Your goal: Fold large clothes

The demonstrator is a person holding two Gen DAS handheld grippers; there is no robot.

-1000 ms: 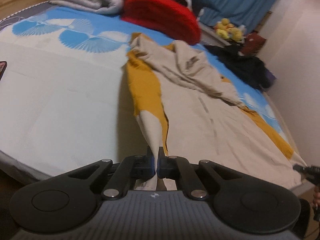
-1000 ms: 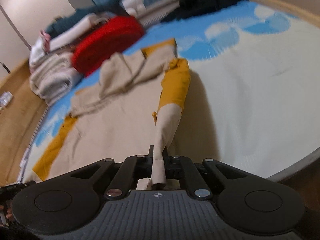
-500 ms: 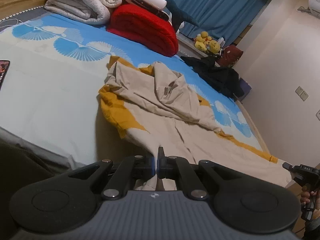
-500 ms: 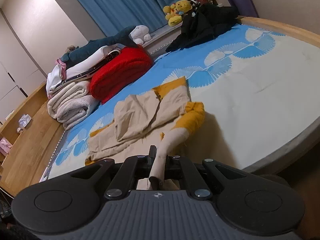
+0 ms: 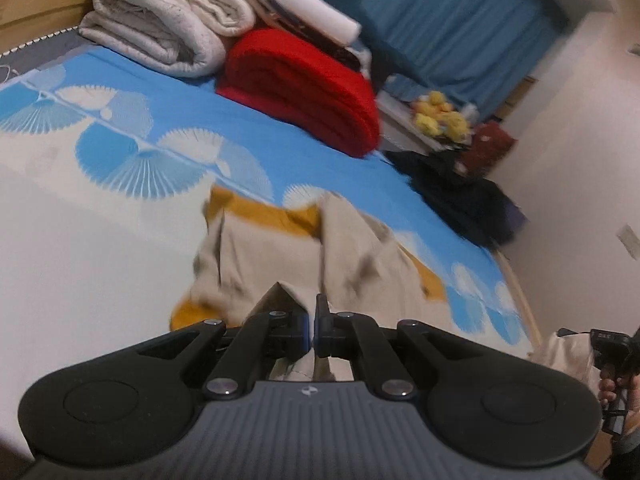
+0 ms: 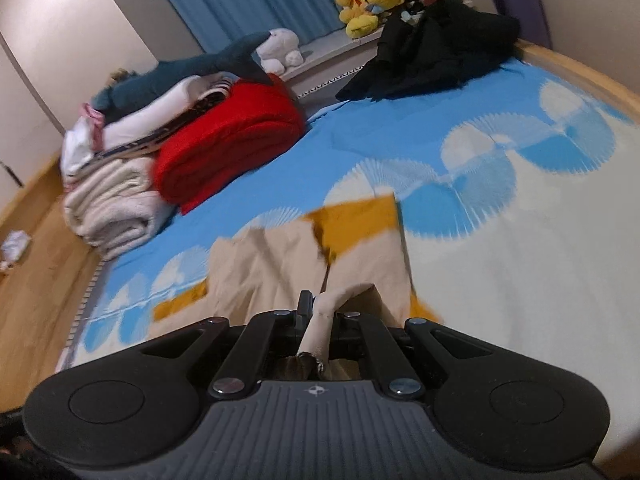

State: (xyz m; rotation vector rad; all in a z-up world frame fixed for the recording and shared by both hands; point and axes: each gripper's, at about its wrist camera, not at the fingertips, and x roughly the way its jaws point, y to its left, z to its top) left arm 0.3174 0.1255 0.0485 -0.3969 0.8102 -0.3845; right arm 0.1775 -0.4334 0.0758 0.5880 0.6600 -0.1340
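A beige-and-mustard garment [image 5: 280, 256] lies bunched near the bed's [image 5: 80, 240] foot edge, motion blur smearing its folds. The left gripper [image 5: 312, 322] and right gripper [image 6: 320, 316] each pinch a hem corner, their bodies hiding the nearest cloth. A red blanket [image 6: 228, 136] sits by the far edge.

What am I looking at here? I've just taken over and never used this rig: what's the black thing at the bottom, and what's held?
Each picture comes from a camera riding on a hand-held gripper, looking forward along its jaws. The black shape at the bottom is the tool itself. The left gripper and the right gripper are each clamped shut on an edge of the beige and mustard garment, which spreads over the blue-patterned bed. Behind it lie a red blanket and folded cream bedding.
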